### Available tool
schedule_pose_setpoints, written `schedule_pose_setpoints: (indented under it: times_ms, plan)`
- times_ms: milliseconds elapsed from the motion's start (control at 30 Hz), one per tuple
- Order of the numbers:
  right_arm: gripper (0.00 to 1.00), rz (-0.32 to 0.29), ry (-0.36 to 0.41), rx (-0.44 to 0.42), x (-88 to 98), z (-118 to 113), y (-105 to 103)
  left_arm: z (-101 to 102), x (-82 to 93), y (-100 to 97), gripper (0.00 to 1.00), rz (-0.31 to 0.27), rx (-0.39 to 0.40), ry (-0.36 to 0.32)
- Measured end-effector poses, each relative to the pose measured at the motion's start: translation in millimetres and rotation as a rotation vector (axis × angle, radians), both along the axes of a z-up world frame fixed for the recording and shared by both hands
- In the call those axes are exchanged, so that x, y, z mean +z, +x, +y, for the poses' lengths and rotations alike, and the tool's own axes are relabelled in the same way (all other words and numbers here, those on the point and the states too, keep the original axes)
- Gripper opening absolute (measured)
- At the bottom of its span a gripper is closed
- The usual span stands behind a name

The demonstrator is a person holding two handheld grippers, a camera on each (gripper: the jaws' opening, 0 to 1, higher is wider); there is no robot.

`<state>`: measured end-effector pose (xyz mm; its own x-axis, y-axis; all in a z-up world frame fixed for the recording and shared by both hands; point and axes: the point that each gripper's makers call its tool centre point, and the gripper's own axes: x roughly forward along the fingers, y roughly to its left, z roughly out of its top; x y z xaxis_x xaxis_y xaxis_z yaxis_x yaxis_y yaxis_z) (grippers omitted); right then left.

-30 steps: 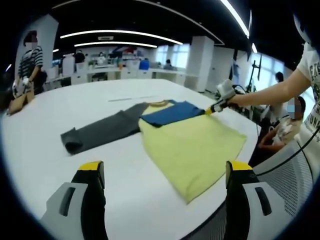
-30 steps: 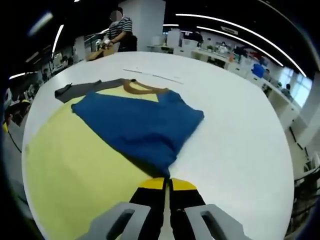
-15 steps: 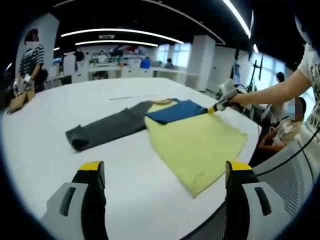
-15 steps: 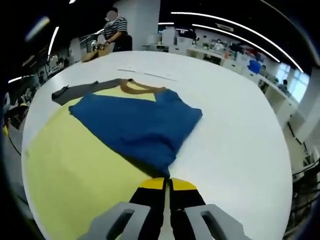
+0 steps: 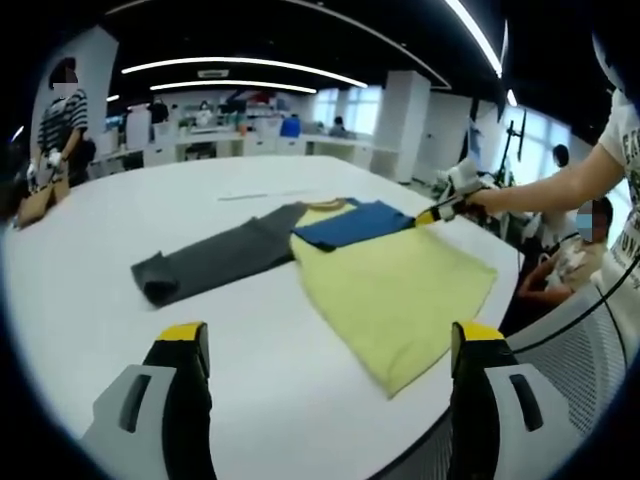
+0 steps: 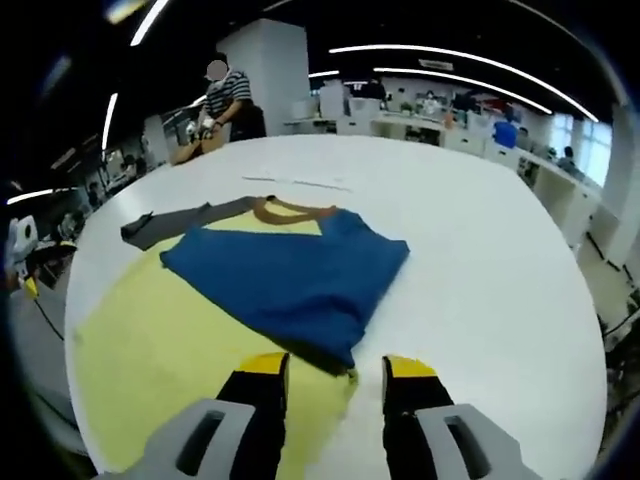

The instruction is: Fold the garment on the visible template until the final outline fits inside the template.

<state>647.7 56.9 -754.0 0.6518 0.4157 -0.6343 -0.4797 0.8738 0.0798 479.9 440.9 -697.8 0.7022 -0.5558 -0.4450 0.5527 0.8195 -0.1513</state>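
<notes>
Starting at the left of the left gripper view, a person in a striped top (image 5: 63, 125) stands at the far edge of the big round white table (image 5: 270, 400). The long-sleeved garment with a yellow body, one grey sleeve and one blue sleeve (image 5: 390, 290) lies flat around the middle of the frame. Its grey sleeve (image 5: 215, 258) stretches out toward the left, cuff a bit bunched. The blue sleeve (image 5: 352, 222) is folded over the chest, and the brown collar peeks out just above it. The left gripper (image 5: 330, 345) sits at the bottom of the frame with its yellow-tipped jaws spread wide, nothing between them, well short of the garment. At the right, the right gripper (image 5: 437, 213) sits by the blue sleeve's cuff, held by a person's hand (image 5: 490, 199).

In the right gripper view, the yellow body fills the lower left and the blue sleeve lies across the middle. The right gripper (image 6: 337, 368) has its jaws parted and empty, just past the sleeve's near corner.
</notes>
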Motion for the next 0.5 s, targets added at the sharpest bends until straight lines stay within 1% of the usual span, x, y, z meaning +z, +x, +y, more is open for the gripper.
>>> schedule_pose_setpoints:
  times_ms: [33,67,167,267,467,500]
  plan:
    - [0.44,-0.003,0.007,0.002,1.4,1.1,0.0,0.0,0.3,0.2,0.98,0.000,0.000,0.000]
    - [0.50,-0.014,0.030,0.012,6.8,5.3,-0.6,0.2,0.7,0.5,0.98,0.000,0.000,0.000]
    - [0.64,-0.036,0.055,0.032,15.3,11.3,-1.9,1.0,2.2,1.7,0.98,-0.003,-0.001,0.004]
    - [0.78,-0.036,0.078,0.058,21.3,17.8,-6.6,2.9,3.8,4.4,0.98,-0.005,0.001,0.013]
    - [0.94,-0.037,0.110,0.112,29.3,29.1,-19.0,6.6,5.8,9.5,0.97,-0.009,0.010,0.021]
    - [0.96,-0.033,0.123,0.130,31.8,32.8,-23.7,8.0,6.7,11.4,0.97,-0.011,0.016,0.019]
